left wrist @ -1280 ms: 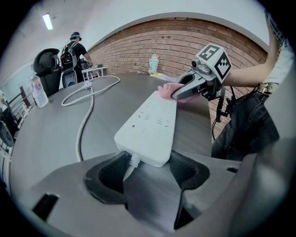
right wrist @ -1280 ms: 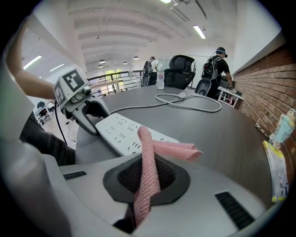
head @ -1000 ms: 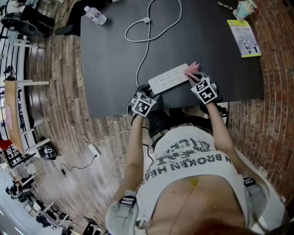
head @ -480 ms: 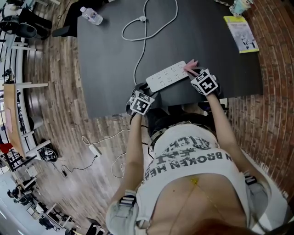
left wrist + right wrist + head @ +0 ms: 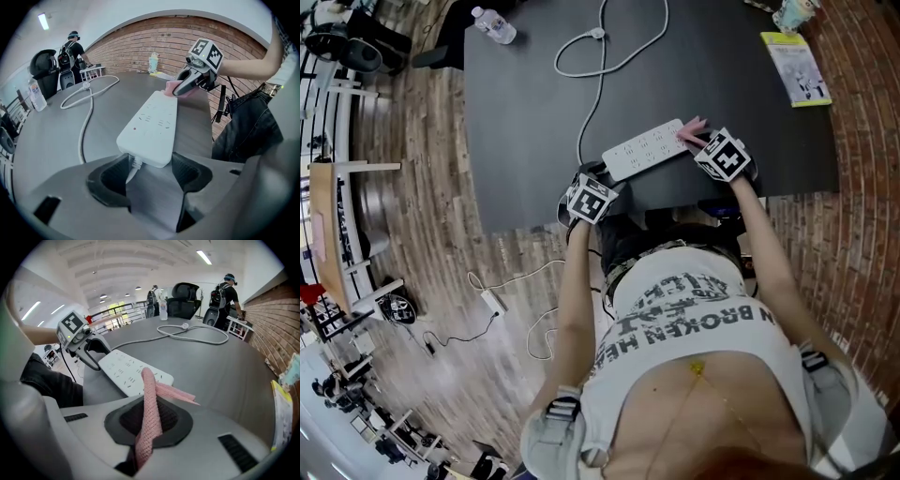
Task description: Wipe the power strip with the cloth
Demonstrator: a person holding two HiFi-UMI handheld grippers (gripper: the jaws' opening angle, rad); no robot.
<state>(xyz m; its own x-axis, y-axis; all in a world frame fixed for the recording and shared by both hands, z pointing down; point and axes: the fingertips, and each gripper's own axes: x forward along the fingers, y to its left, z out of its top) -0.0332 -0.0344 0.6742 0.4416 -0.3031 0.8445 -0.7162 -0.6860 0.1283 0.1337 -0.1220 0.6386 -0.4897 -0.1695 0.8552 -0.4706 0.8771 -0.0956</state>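
A white power strip [image 5: 645, 150] lies slanted near the front edge of the dark table [image 5: 525, 112]. Its cord [image 5: 602, 56] loops away toward the far side. My left gripper [image 5: 602, 178] is at the strip's near-left end, and in the left gripper view [image 5: 150, 168] the jaws close on that cord end of the power strip [image 5: 152, 119]. My right gripper [image 5: 700, 142] is shut on a pink cloth [image 5: 149, 399]. The cloth [image 5: 692, 129] rests on the strip's right end [image 5: 126, 371]. The left gripper view shows the same cloth [image 5: 180, 89].
A water bottle [image 5: 494, 25] stands at the table's far left. A yellow-green booklet [image 5: 795, 68] and a cup [image 5: 794, 14] are at the far right. A second power strip [image 5: 492, 302] with cables lies on the wooden floor. People stand in the background [image 5: 70, 47].
The right gripper and cloth stay at the strip's right end, shifting only slightly. The left gripper keeps its place at the other end.
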